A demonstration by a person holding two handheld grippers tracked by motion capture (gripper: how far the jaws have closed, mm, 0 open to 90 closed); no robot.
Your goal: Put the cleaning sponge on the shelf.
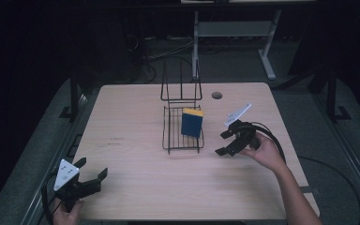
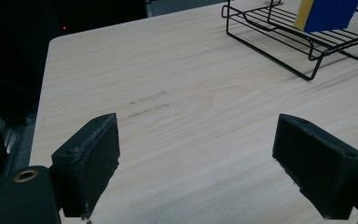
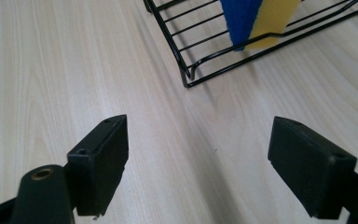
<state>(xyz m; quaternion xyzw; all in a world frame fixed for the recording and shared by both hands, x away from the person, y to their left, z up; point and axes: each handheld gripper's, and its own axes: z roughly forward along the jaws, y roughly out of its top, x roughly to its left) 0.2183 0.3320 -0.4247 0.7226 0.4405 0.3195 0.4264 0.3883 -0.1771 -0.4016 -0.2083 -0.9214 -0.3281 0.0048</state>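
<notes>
A blue and yellow sponge (image 1: 192, 122) stands upright in a black wire rack (image 1: 175, 132) at the middle of the wooden table (image 1: 136, 159). In the left gripper view the sponge (image 2: 327, 14) and rack (image 2: 279, 35) lie at the top right. In the right gripper view the sponge (image 3: 256, 21) leans in the rack (image 3: 200, 51) ahead. My right gripper (image 1: 225, 143) hovers just right of the rack, open and empty. My left gripper (image 1: 93, 174) rests near the front left corner, open with nothing between its jaws.
The rack's tall wire back (image 1: 181, 86) rises at its far end. A round cable hole (image 1: 217, 95) sits in the table behind the rack. Desk legs (image 1: 267, 56) and cables lie on the dark floor beyond.
</notes>
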